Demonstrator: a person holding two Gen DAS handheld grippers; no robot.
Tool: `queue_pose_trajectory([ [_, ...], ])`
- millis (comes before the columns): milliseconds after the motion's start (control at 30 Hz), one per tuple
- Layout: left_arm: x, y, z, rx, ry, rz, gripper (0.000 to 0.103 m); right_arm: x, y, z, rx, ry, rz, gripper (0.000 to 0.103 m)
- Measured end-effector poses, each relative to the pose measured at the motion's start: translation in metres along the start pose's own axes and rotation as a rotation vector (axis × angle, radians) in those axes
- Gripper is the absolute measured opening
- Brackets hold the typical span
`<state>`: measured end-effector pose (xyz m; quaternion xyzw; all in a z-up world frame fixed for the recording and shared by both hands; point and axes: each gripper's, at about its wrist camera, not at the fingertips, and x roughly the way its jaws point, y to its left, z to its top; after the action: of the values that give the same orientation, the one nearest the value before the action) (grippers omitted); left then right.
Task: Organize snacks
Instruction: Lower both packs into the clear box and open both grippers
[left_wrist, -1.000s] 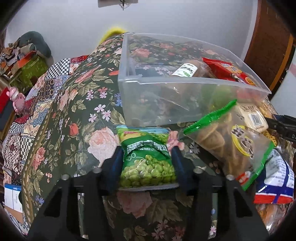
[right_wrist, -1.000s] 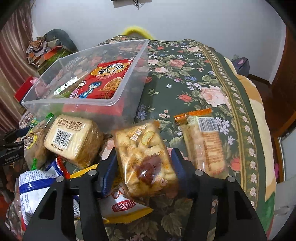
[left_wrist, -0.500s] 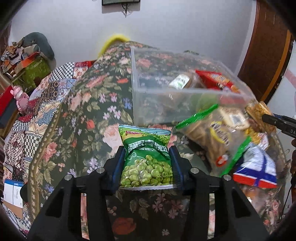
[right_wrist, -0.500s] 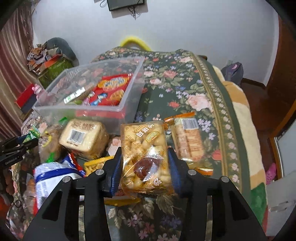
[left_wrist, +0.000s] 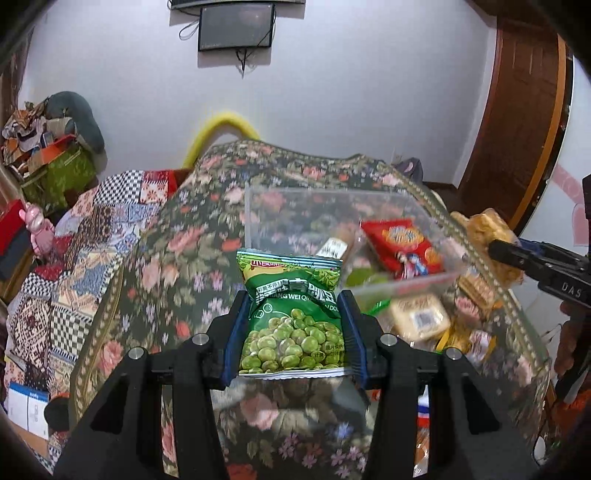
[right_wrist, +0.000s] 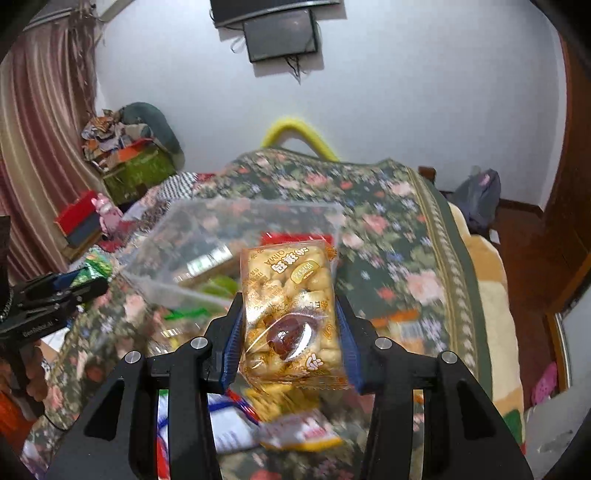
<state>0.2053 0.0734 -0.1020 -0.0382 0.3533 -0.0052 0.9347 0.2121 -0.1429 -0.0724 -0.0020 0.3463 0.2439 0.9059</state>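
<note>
My left gripper (left_wrist: 293, 314) is shut on a green bag of peas (left_wrist: 291, 328) and holds it in the air, just short of the clear plastic bin (left_wrist: 413, 286). The bin holds a red snack pack (left_wrist: 402, 247) and other packs. My right gripper (right_wrist: 288, 317) is shut on a golden pack of puffed snacks (right_wrist: 290, 314), lifted above the table near the bin (right_wrist: 177, 240). The right gripper with its golden pack (left_wrist: 491, 232) shows at the right edge of the left wrist view. The left gripper (right_wrist: 62, 291) shows at the left of the right wrist view.
Several loose snack packs (left_wrist: 421, 317) lie on the floral tablecloth (left_wrist: 166, 266) in front of the bin. A blue-and-white pack (right_wrist: 229, 428) and a yellow pack (right_wrist: 299, 432) lie below my right gripper. Boxes and clutter (right_wrist: 129, 162) stand at the far left.
Both grippers have risen from the table with their packs and tilted up, so the bin now lies lower and farther in both views.
</note>
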Motion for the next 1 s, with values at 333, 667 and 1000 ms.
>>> queue_pose_trajectory([
  [333, 0.024, -0.004, 0.029, 0.005, -0.011, -0.005, 0.047, 0.034, 0.026, 0.031, -0.021, -0.014, 0.044, 0.042],
  [667, 0.066, -0.002, 0.039, 0.001, 0.028, -0.004, 0.047, 0.081, 0.044, 0.041, -0.047, 0.052, 0.040, 0.042],
  [1000, 0.091, 0.000, 0.038, 0.005, 0.060, -0.004, 0.048, 0.109, 0.051, 0.035, -0.076, 0.129, 0.034, 0.042],
])
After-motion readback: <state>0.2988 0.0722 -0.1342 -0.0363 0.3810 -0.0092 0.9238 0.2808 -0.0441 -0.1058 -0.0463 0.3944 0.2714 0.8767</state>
